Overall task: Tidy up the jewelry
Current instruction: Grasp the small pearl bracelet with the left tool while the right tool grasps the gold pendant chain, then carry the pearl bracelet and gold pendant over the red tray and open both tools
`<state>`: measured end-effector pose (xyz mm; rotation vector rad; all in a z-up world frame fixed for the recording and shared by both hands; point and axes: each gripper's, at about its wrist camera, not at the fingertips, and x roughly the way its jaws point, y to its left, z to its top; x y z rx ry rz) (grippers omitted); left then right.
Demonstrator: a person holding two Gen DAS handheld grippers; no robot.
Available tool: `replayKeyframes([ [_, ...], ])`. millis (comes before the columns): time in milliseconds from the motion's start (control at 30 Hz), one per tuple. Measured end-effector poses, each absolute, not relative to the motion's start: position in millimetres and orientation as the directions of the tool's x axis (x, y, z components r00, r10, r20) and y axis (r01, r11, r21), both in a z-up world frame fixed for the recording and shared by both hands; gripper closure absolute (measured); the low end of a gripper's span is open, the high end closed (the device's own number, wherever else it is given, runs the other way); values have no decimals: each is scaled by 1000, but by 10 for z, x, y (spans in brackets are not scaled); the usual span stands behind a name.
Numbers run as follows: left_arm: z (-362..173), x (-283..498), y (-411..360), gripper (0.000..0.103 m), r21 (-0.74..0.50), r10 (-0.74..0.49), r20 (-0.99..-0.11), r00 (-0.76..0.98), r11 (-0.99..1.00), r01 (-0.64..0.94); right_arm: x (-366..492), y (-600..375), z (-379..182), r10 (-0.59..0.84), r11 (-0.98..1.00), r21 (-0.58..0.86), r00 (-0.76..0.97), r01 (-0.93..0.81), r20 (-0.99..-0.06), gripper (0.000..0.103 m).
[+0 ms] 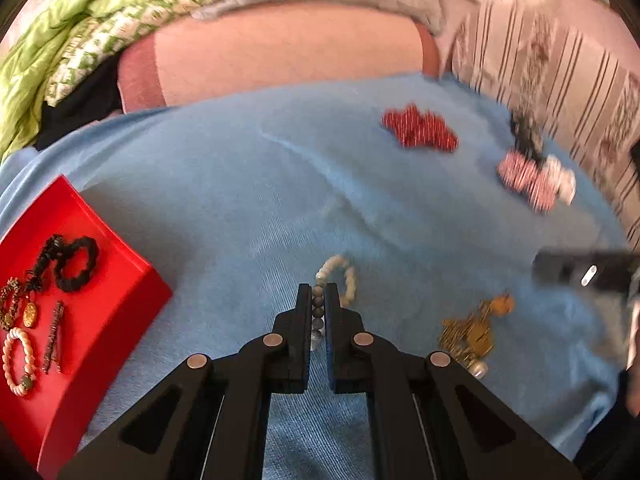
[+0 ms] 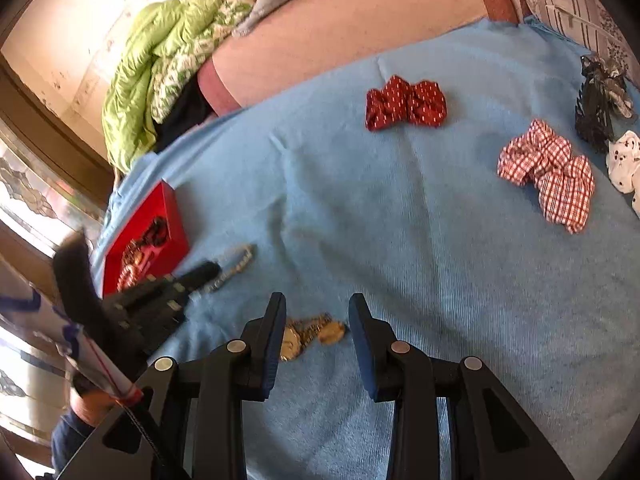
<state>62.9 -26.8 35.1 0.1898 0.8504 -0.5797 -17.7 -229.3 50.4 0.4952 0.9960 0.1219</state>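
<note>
Left wrist view: our left gripper has its jaws pinched on a beaded bracelet. The grey beads sit in a line between the pads; the pale bead loop spills out past the fingertips onto the blue cloth. To the left lies a red tray, already holding a black braided band, a pink bead bracelet, a slim bar clip and a gold pendant piece. To the right of the jaws, on the cloth, we see a heap of gold jewelry with a pearl at its near end. Farther off: a red dotted scrunchie and a red-checked scrunchie, both blurred. A dark blurred shape at the right edge is probably our right gripper.

Right wrist view: our right gripper holds its fingers apart, clamped on nothing. The gold jewelry lies on the cloth between the tips, partly hidden by the left finger; we cannot tell if it touches. The left gripper shows at left, with the bracelet blurred at its tip, just beside the red tray. The red dotted scrunchie lies far ahead, the checked one to the right, with a black patterned scrunchie and a white dotted one near the edge.
</note>
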Motion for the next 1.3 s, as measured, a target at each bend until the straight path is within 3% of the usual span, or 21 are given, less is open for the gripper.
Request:
replayKeyframes([
  [433,503,610,-162,98,-101,-446,-723,527,824,558,-84,-2052,225,258,930,346,446,126,-857,68],
  [467,512,612,-157,98,-102,-447,-721,529,824,557,-73,-1995,222,215,948,297,451,118,-866,71],
  [500,524,611,-144,98,-103,-448,-719,531,825,556,-61,-1944,223,156,965,233,458,117,-875,81],
  [633,545,617,-100,98,-105,-446,-716,537,829,549,-34,-1947,230,134,970,213,473,117,-871,82],
  [767,568,629,-57,98,-108,-445,-713,542,833,542,-76,-2035,349,163,956,266,528,123,-833,82],
  [1033,661,584,-10,98,-111,-457,-691,559,832,543,-297,-2098,920,188,936,346,746,60,-639,82],
  [1300,710,535,62,98,-103,-457,-680,574,834,542,-245,-1924,978,210,937,350,755,27,-621,82],
])
